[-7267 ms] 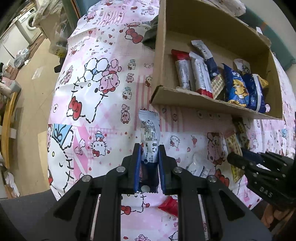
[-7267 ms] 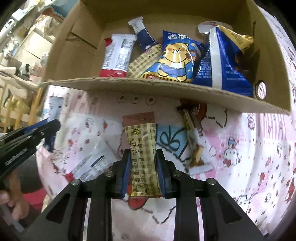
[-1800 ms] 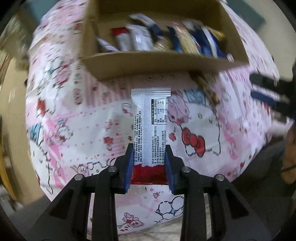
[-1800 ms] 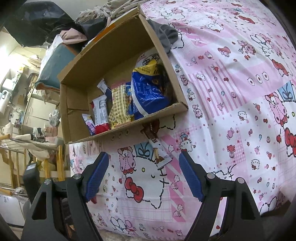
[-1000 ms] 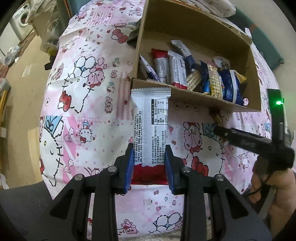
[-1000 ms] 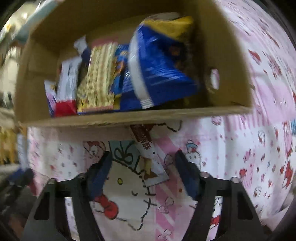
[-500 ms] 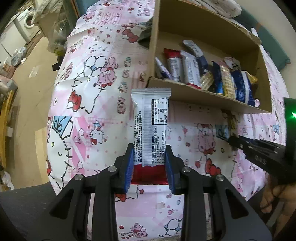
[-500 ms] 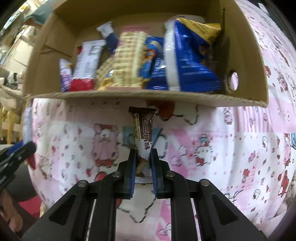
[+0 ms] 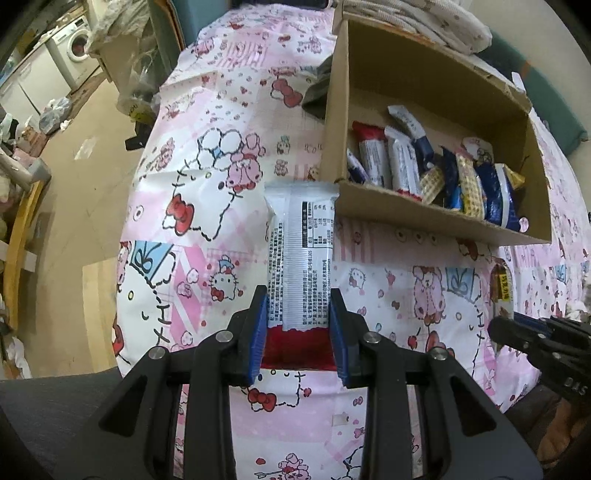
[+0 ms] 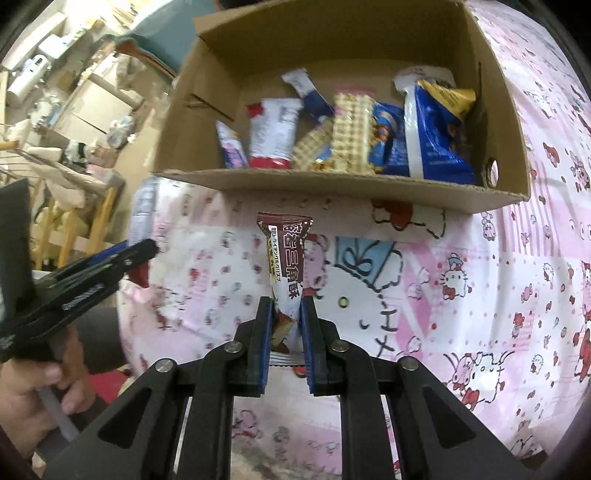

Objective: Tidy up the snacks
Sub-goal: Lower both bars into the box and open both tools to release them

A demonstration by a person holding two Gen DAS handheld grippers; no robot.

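My left gripper (image 9: 298, 317) is shut on a white and red snack bar (image 9: 301, 251) and holds it above the cloth, its top near the front left corner of the cardboard box (image 9: 424, 214). My right gripper (image 10: 287, 314) is shut on a brown snack bar (image 10: 286, 262) and holds it just in front of the box (image 10: 332, 188). The box holds several snack packs, among them a white and red bar (image 10: 271, 134), a checked wafer pack (image 10: 351, 134) and a blue bag (image 10: 432, 136). The right gripper also shows at the right edge of the left wrist view (image 9: 517, 332).
A pink cartoon-print cloth (image 9: 207, 206) covers the table. The table's left edge drops to a floor with a washing machine (image 9: 74, 44) and clutter. Folded fabric (image 9: 424, 14) lies behind the box. The left gripper (image 10: 122, 258) shows at the left of the right wrist view.
My right gripper, open one second ago, has shut on the brown bar and lifted it off the cloth. My left gripper keeps its bar and has shifted slightly left of the box.
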